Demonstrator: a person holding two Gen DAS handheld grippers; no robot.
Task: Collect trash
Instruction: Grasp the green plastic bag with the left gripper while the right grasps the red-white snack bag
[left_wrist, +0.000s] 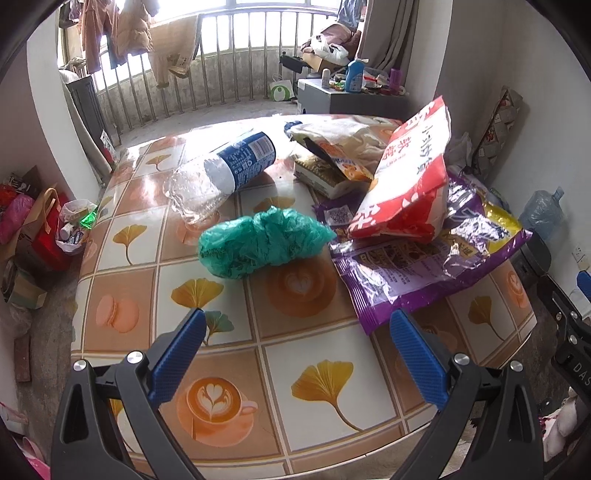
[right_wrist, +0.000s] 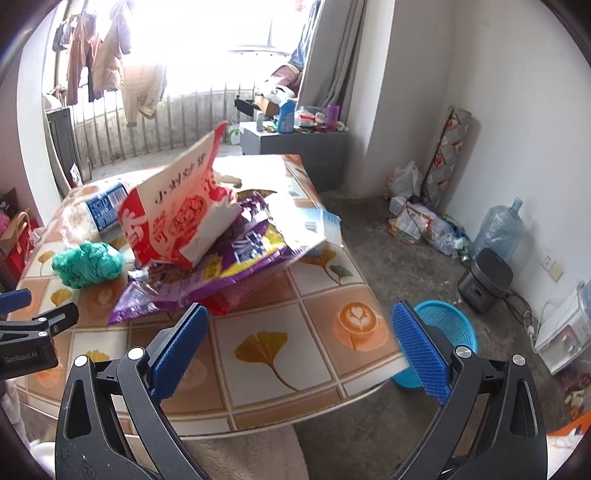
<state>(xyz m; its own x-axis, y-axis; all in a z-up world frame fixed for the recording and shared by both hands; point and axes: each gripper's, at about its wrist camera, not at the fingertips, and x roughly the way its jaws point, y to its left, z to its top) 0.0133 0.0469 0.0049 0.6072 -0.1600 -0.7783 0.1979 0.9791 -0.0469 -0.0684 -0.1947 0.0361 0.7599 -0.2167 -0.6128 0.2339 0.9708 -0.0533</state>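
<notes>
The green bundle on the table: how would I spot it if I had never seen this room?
Start at the table with its tiled cloth of ginkgo leaves and coffee cups. Trash lies across its middle, and the green crumpled plastic bag sits on the cloth between the clear bottle with a blue label and the purple snack bag. It is the only soft, teal-green, unprinted lump there.

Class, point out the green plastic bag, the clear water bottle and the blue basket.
green plastic bag (left_wrist: 264, 242), left wrist view, middle of the crumpled bundle
clear water bottle (left_wrist: 245, 157), left wrist view, blue label
blue basket (right_wrist: 448, 323), right wrist view, mesh inside
</notes>
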